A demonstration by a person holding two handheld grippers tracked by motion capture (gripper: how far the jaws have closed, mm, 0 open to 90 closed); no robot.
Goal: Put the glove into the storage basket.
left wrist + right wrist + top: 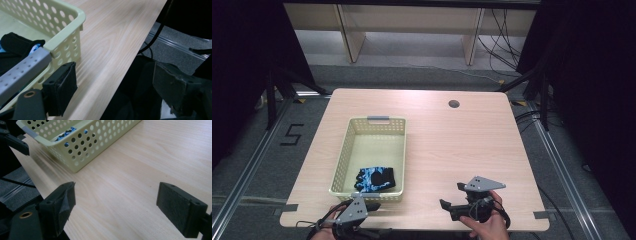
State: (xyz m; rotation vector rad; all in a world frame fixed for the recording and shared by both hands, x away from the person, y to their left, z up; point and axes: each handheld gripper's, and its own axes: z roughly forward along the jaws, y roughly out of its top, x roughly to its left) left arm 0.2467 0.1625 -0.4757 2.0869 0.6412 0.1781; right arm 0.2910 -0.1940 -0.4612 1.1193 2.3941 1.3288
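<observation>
A pale yellow perforated basket stands on the left half of the wooden table. A black and blue glove lies inside at its near end. My left gripper is at the table's front edge, just in front of the basket's near wall. In the left gripper view it is open and empty, with the basket and the glove at the left. My right gripper is low over the near right table, pointing left. Its jaws stand wide open toward the basket.
A round cable hole sits at the table's far side. Bare wood lies between the basket and my right gripper. Dark floor, rails and cables surround the table. A jaw of the left gripper shows at the upper left of the right gripper view.
</observation>
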